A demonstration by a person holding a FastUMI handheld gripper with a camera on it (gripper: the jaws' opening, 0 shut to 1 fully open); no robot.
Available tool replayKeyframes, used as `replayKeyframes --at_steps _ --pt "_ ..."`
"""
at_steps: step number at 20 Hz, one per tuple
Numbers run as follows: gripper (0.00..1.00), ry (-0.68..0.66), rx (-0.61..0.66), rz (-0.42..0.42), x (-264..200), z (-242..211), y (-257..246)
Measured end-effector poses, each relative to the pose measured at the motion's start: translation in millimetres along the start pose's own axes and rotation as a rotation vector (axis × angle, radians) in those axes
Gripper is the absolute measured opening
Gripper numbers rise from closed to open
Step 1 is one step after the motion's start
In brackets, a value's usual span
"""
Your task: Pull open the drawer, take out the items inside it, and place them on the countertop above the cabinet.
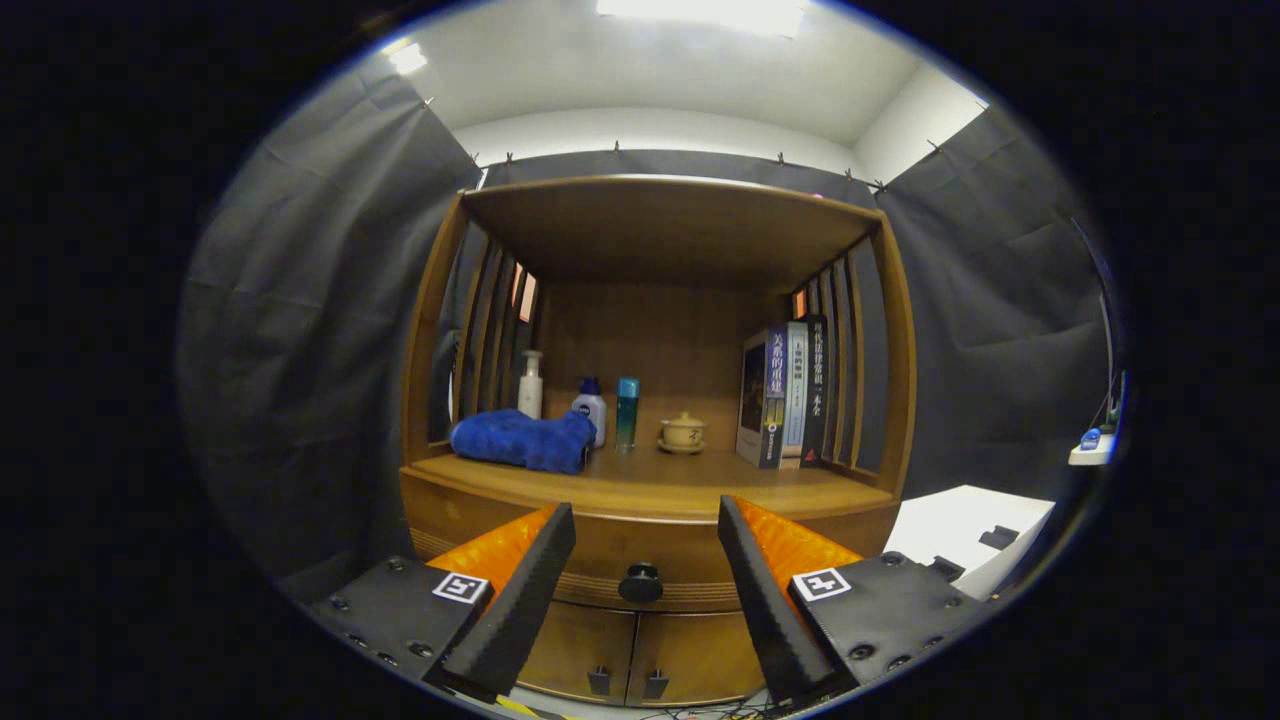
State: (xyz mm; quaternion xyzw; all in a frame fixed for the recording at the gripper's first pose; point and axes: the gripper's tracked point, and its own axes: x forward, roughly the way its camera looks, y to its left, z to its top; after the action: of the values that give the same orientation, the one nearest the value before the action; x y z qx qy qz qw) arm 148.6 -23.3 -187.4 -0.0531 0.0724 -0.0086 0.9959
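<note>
A wooden cabinet stands ahead of me. Its drawer [650, 565] is closed, with a round dark knob [640, 582] on the front. My gripper [646, 525] is open, and the knob shows in the gap between the fingers, some way beyond them and untouched. The countertop [660, 480] above the drawer carries a blue towel [522, 440] on the left, a white pump bottle [531, 385], a white bottle with a blue cap [591, 408], a teal bottle [627, 412], a lidded cup on a saucer [683, 432] and several upright books [785, 395] on the right. The drawer's inside is hidden.
Below the drawer are two cabinet doors [635, 655] with small handles. Slatted wooden sides and a top shelf [665, 205] enclose the countertop. A white table [965, 535] stands to the right of the cabinet. Dark cloth walls surround the booth.
</note>
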Motion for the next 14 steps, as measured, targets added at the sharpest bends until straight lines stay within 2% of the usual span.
replayKeyframes --at_steps 8,12,14 --pt "0.86 0.122 0.094 -0.033 74.2 -69.8 -12.3" --pt "0.82 0.144 0.053 -0.046 86.9 -91.7 -9.4" --pt "0.74 0.147 0.045 -0.043 90.7 -100.3 -3.4"
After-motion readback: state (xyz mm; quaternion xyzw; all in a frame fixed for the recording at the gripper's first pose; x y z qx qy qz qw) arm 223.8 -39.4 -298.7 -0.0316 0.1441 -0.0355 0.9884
